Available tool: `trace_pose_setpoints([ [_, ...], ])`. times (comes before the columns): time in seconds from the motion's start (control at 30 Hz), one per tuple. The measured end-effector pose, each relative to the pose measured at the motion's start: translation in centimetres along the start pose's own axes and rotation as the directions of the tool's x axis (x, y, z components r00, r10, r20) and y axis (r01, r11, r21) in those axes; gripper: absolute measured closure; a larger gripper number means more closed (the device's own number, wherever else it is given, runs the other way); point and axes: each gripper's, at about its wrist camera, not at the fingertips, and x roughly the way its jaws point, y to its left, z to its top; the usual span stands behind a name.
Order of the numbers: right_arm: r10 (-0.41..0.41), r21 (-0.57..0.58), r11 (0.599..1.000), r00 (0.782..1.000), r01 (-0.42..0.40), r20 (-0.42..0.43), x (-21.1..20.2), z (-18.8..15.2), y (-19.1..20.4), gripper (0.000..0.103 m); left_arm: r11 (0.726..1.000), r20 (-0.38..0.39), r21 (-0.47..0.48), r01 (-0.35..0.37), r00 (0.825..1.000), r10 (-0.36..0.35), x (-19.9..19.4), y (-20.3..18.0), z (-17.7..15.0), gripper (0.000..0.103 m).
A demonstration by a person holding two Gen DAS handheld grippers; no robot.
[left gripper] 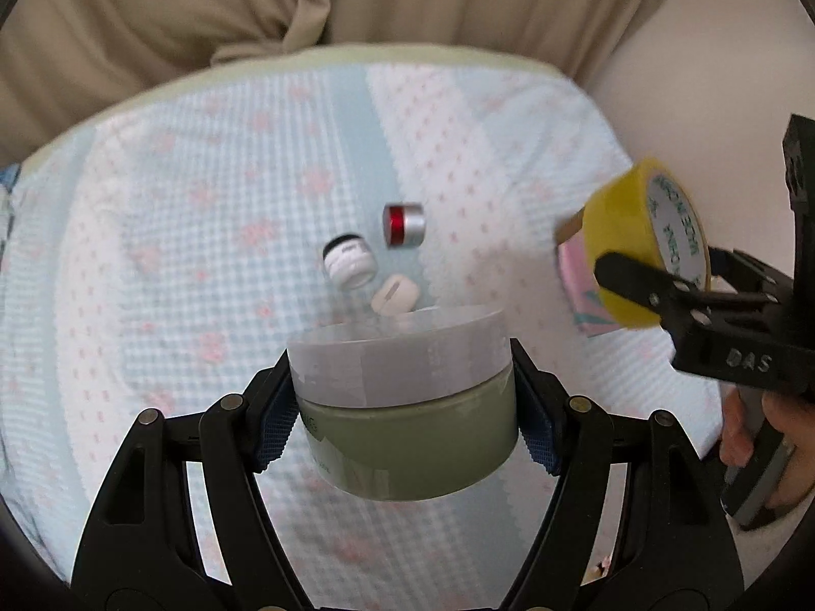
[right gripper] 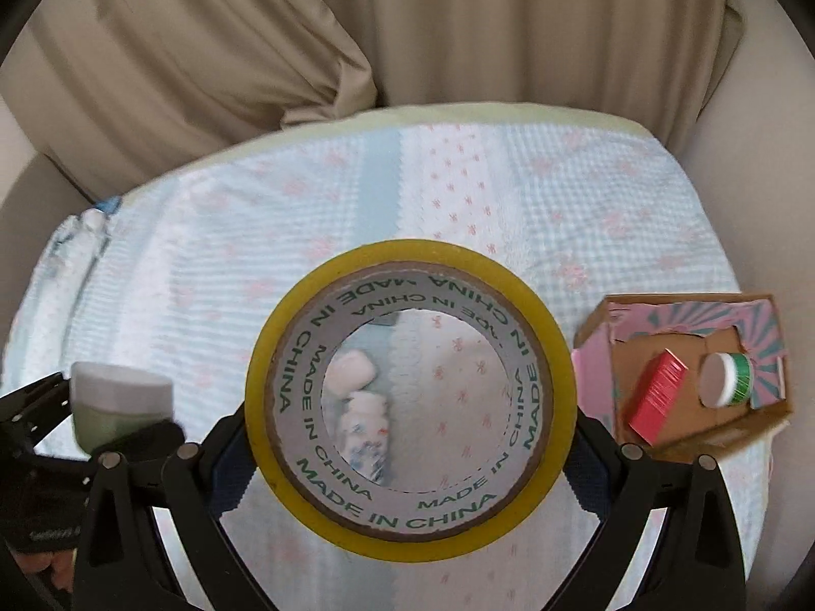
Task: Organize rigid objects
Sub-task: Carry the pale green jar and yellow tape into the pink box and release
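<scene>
My left gripper [left gripper: 405, 417] is shut on a round green jar with a grey lid [left gripper: 407, 407], held above the bed; the same jar [right gripper: 119, 405] shows at the left in the right wrist view. My right gripper [right gripper: 410, 438] is shut on a yellow tape roll [right gripper: 410, 397], also lifted; the tape roll [left gripper: 644, 242] hangs at the right in the left wrist view. On the quilt below lie a red-and-silver cap [left gripper: 404, 224], a small white jar [left gripper: 349, 260] and a white oval case [left gripper: 395, 295].
An open pink cardboard box [right gripper: 682, 351] sits at the bed's right edge with a red box [right gripper: 657, 397] and a green-rimmed tape roll [right gripper: 726, 379] inside. The patterned quilt [left gripper: 178, 234] covers the bed; beige curtains [right gripper: 254, 40] hang behind. A hand [left gripper: 754, 438] holds the right gripper's handle.
</scene>
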Motion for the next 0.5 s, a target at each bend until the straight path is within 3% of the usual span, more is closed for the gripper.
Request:
trace_pose_setpoints([
  [0.13, 0.018, 0.025, 1.000, 1.000, -0.018, -0.007, -4.6, -0.1, 0.2, 0.005, 1.000, 0.039, 0.026, 0.008, 0.999, -0.009, -4.0, -1.8, 0.2, 0.033],
  [0.27, 0.006, 0.018, 1.000, 1.000, -0.006, 0.015, -8.1, -0.8, -0.7, 0.005, 0.999, 0.060, 0.039, 0.019, 0.998, -0.021, -5.6, -4.3, 0.5, 0.033],
  [0.5, -0.007, 0.080, 0.997, 1.000, 0.005, 0.029, -12.5, -1.7, -6.8, 0.005, 0.999, 0.078, 0.033, 0.044, 0.996, -0.046, -5.7, -11.2, 0.7, 0.033],
])
